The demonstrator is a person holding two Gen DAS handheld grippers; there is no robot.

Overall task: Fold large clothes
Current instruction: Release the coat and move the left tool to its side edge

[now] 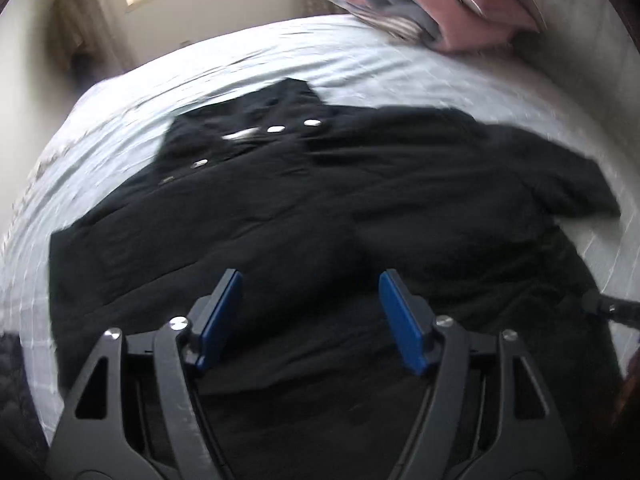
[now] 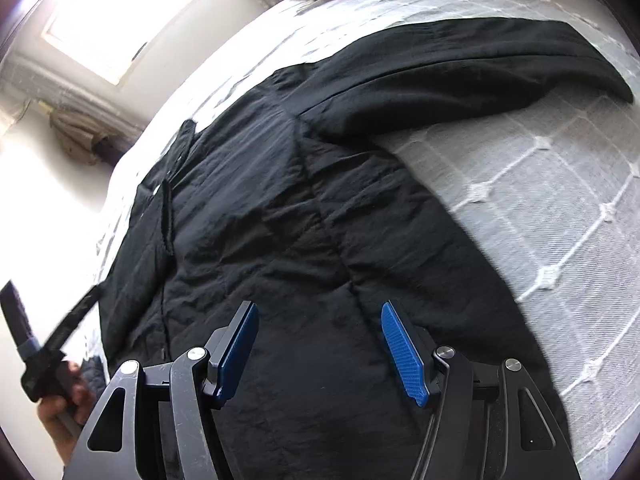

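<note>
A large black quilted jacket with pale round snap buttons (image 1: 320,208) lies spread flat, front up, across a bed with a pale blue-grey sheet stitched in a white grid (image 1: 168,80), its collar toward the far side and its hem toward the viewer. At the jacket's left, one sleeve looks already turned in over the body, though blur makes this uncertain. The left gripper (image 1: 310,312) hovers over the lower middle of the jacket, its blue-padded jaws spread apart and holding nothing. Further right, the right gripper (image 2: 318,344) hangs over the jacket's right panel near the hem, jaws likewise released and empty. To its right, the other sleeve (image 2: 460,76) lies stretched outward across the sheet, apart from the body. A pile of pink and grey bedding (image 1: 432,4) sits at the far right corner of the bed

The step in hand seems to be an early fold, between grasps. The next move probably calls for the right jaws to reach the outstretched sleeve, pinch it near the cuff, and carry it inward over the chest
</note>
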